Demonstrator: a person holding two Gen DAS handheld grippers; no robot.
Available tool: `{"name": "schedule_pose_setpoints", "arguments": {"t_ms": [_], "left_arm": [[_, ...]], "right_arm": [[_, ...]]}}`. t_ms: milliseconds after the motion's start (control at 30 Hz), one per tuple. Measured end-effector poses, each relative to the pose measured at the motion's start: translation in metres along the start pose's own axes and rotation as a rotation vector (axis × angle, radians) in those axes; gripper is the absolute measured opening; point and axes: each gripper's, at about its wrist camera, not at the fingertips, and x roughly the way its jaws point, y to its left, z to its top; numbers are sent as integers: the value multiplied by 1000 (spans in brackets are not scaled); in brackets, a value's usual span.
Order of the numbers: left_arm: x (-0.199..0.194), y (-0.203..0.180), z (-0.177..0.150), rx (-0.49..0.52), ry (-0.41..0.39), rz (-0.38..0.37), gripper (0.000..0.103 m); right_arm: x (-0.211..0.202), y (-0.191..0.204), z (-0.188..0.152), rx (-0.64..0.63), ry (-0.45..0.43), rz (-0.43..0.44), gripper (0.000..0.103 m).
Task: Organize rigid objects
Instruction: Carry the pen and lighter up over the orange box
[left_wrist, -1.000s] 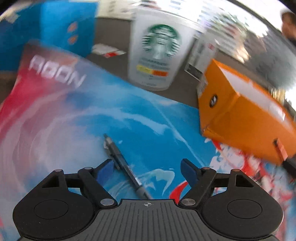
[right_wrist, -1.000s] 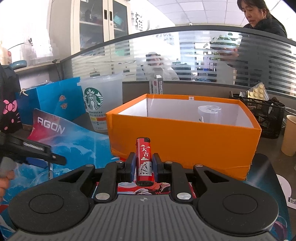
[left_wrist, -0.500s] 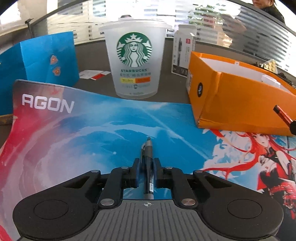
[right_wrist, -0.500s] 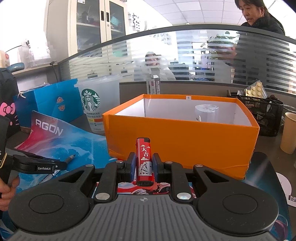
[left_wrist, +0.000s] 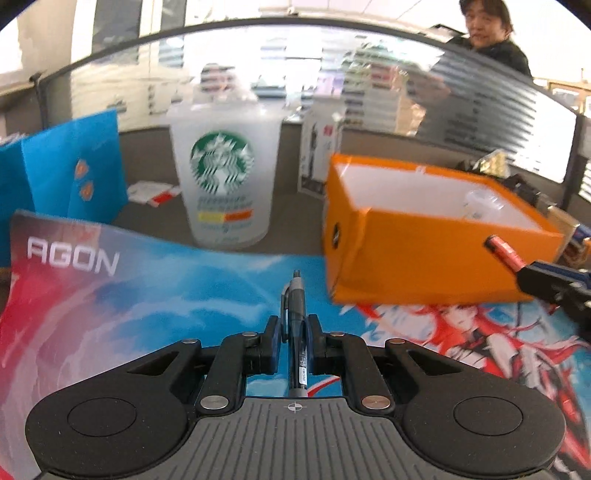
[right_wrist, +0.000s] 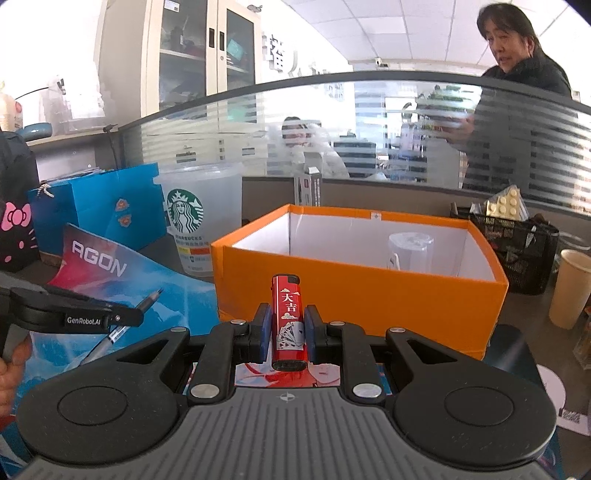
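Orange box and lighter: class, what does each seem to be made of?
Orange box: likely matte cardboard, with thin folded walls, creased corners and a white inside. Lighter: probably glossy printed plastic, judging by its sheen, with a dark cap; the material is uncertain.

The open cardboard box (right_wrist: 354, 295) is orange outside, white inside. The slim plastic lighter (right_wrist: 289, 321) is red with playing cards. The flat desk mat (left_wrist: 129, 295) swirls blue, red and white.
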Motion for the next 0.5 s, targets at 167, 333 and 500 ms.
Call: {"name": "schedule_pose_setpoints", "arguments": {"t_ms": [167, 333, 500], "left_arm": [[-13, -14, 13, 25, -54, -48, 12], [-21, -30, 30, 47, -106, -106, 12], [-26, -46, 49, 63, -154, -162, 12]], "right_arm": [[-10, 5, 8, -13, -27, -24, 18], [-15, 8, 17, -16, -50, -55, 18], [-20, 7, 30, -24, -76, -91, 18]]}}
